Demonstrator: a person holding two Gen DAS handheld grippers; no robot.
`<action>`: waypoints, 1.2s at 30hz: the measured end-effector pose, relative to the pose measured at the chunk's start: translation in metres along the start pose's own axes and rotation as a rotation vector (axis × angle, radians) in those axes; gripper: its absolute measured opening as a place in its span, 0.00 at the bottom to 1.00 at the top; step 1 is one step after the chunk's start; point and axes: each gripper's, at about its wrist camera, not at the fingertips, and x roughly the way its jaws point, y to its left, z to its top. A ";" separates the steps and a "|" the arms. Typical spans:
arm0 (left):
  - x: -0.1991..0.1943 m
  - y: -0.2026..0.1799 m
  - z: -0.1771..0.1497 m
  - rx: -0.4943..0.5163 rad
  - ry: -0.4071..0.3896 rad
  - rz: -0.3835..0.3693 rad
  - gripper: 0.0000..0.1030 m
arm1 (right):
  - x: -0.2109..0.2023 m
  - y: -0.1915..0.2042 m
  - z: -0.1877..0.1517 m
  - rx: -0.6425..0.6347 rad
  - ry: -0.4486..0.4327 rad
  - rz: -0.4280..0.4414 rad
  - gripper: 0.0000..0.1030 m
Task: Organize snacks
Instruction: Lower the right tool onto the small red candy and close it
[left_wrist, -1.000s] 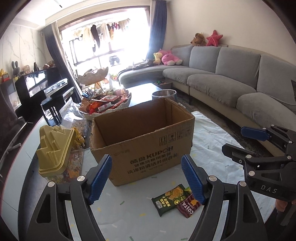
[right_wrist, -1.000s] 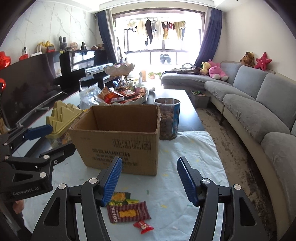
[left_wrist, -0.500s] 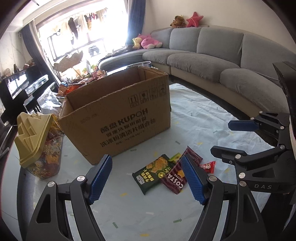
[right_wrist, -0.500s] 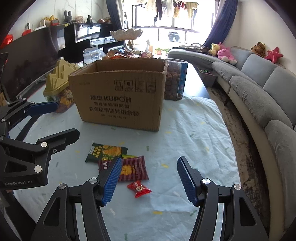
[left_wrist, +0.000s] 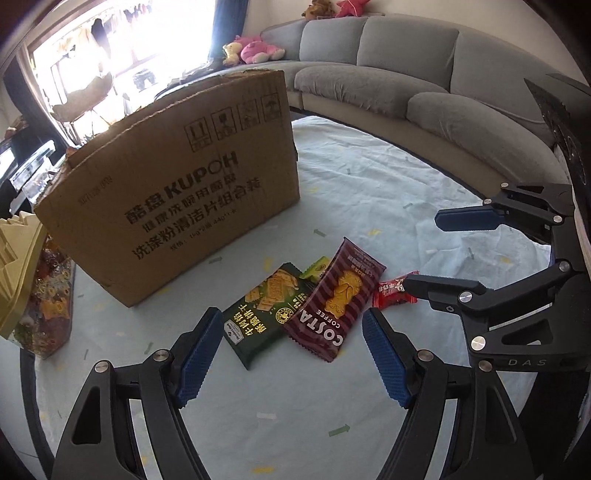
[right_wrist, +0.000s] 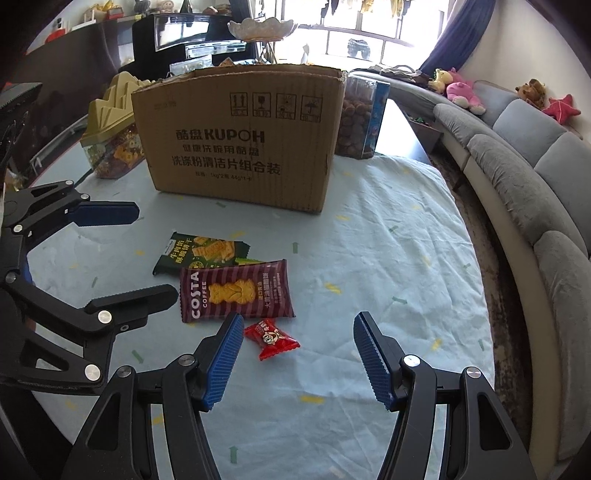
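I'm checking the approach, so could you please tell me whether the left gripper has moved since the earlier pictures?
Yes. The left gripper has come down and tipped toward the snack packets: the cardboard box, seen from above earlier, now towers over the view, and the packets lie between the open jaws.

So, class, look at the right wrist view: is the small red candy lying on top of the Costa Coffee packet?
No. The small red candy lies on the tablecloth just in front of the Costa Coffee packet.

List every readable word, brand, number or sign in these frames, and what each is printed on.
"KUPOH": cardboard box, with Chinese lines below.
Four handling pictograms: same box, top row.
"COSTA COFFEE": maroon striped packet.
"DAS": body of the right claw.
Green biscuit packet: Chinese characters only.
Red candy: print too small.
Box's weight line: blurred.
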 end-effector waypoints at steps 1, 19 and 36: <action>0.002 0.000 0.000 0.004 0.006 -0.004 0.75 | 0.002 0.000 -0.001 -0.003 0.005 0.000 0.61; 0.028 -0.008 0.005 0.110 0.055 -0.054 0.74 | 0.041 0.006 -0.006 -0.070 0.099 0.061 0.51; 0.046 -0.025 0.016 0.141 0.072 -0.075 0.74 | 0.037 -0.013 -0.018 0.055 0.099 0.088 0.29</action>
